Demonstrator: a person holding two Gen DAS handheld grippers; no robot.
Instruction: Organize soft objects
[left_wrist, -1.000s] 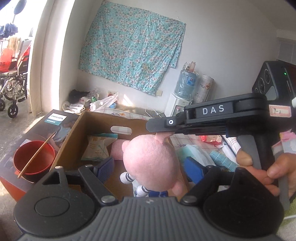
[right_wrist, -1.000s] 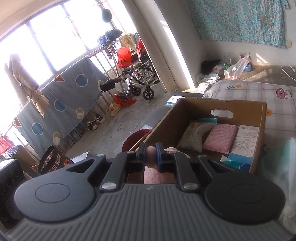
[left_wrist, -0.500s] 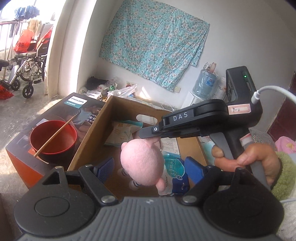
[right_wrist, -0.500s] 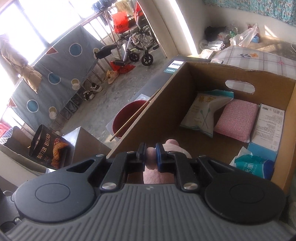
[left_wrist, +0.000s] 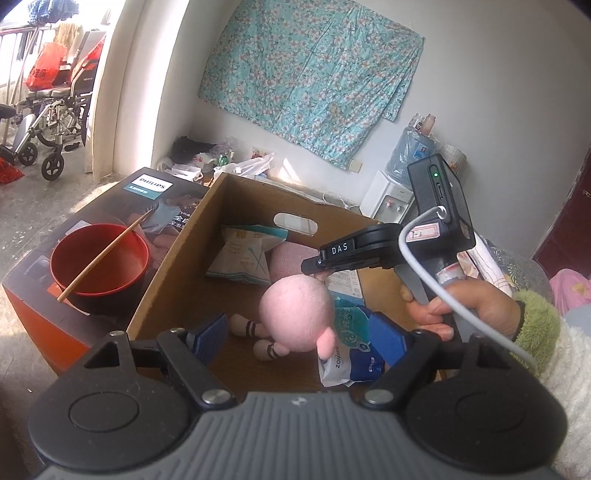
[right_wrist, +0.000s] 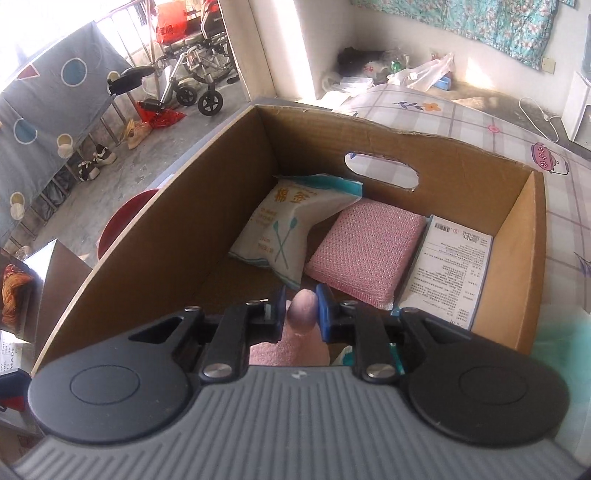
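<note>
Sitting on checked bedding (right_wrist: 461, 122), cardboard box (right_wrist: 436, 157).

Black tongs (left_wrist: 320, 266) marked "DAS", blue pads (right_wrist: 324, 307), white cable (left_wrist: 458, 299), fuzzy green-cuffed cream sleeve (left_wrist: 543, 328).

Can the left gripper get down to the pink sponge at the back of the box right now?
Probably not directly. The pink plush toy hangs between the left gripper and the pink sponge, and the right gripper, its fingers opening around the toy's ear, reaches across the cardboard box.
</note>
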